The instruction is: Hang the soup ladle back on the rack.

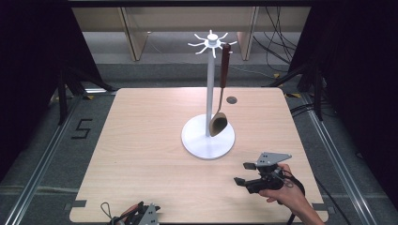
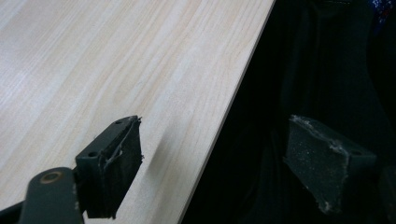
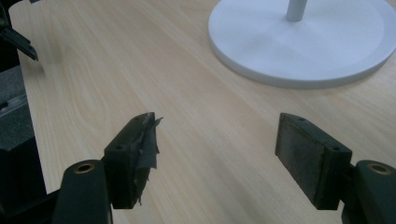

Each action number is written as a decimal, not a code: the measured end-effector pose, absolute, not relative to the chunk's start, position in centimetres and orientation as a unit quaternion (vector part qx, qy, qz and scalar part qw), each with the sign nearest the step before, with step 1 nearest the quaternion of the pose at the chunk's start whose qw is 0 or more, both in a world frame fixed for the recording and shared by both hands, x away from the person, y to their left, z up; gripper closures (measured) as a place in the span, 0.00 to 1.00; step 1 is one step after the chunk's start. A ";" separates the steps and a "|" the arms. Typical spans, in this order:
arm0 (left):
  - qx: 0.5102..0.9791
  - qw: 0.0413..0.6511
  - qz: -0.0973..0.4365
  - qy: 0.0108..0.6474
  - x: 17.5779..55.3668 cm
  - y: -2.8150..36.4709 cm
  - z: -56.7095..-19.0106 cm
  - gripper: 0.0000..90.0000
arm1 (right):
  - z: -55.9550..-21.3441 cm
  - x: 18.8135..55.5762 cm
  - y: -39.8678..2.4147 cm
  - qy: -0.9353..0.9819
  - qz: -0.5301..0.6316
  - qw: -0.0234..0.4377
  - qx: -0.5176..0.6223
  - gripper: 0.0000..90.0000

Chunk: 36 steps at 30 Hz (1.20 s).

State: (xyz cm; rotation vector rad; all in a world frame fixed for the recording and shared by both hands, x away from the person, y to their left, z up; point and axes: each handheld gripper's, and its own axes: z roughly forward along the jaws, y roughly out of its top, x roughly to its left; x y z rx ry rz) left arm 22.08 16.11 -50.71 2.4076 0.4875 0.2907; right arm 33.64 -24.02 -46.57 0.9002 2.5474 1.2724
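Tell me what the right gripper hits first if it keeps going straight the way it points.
Probably bare table: the right gripper, open and empty, aims at the light wooden tabletop just left of the white round stand base. Depth is uncertain, so it might clip the base.

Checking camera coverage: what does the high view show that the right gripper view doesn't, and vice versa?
High view: the wooden spoon hanging from the stand's hook crown, and the left gripper at the table's near edge. Right gripper view: the worn, frayed pad on one of its jaws, which stand wide apart with nothing between them. Both: the stand's white base, its pole and the table.
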 end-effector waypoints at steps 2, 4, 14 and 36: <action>0.920 0.327 0.111 0.187 22.1 16.1 -50.7 0.20 | -46.9 33.4 -24.1 0.851 0.421 0.075 0.304 0.34; 0.920 0.327 0.110 0.186 22.1 16.1 -50.7 0.20 | -47.1 33.2 -24.3 0.851 0.420 0.068 0.307 0.34; 0.921 0.327 0.107 0.184 22.1 16.1 -50.7 0.20 | -47.8 32.1 -24.8 0.853 0.418 0.066 0.306 0.34; 0.919 0.328 0.108 0.188 22.0 16.0 -50.8 0.20 | -48.7 30.7 -25.3 0.863 0.394 0.071 0.307 0.33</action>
